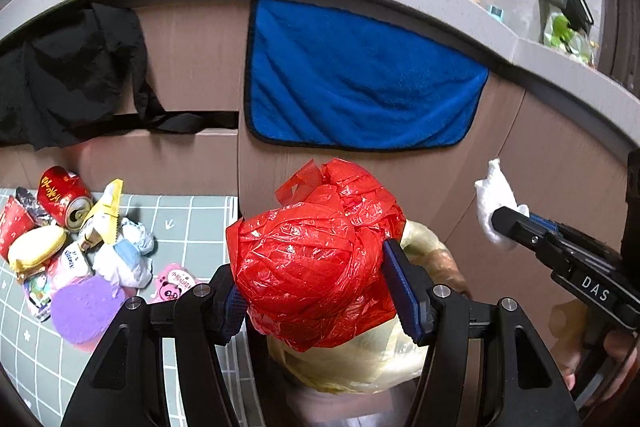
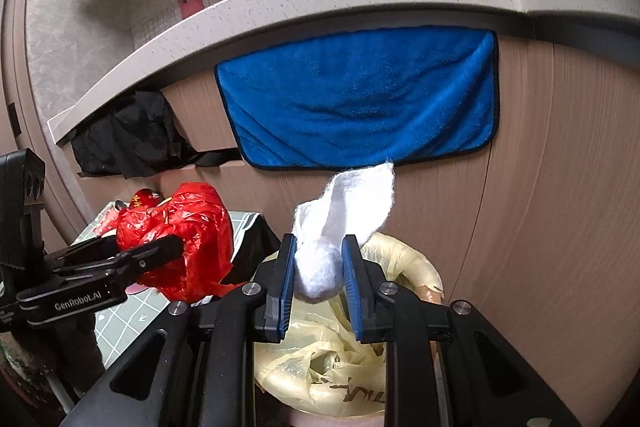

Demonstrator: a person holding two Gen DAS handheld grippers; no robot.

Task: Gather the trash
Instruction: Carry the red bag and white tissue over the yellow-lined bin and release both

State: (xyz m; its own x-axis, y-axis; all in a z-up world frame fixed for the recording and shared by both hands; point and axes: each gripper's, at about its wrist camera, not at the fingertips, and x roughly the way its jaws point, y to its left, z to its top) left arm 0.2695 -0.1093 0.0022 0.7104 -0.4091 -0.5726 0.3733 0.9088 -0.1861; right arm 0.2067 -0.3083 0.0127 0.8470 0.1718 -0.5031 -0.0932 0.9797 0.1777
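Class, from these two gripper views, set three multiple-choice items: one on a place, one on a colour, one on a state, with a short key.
1. Where does the blue towel hang?
A. on the cabinet front under the counter
B. on the floor
C. inside the bin

2. What colour is the plastic bag in the left gripper?
A. green
B. red
C. black

3. The right gripper is
A. empty
B. out of view
C. shut on a white wad

Key: 1 A, it drapes below the counter edge; 2 B, crumpled red film; 3 C, pads pinch it.
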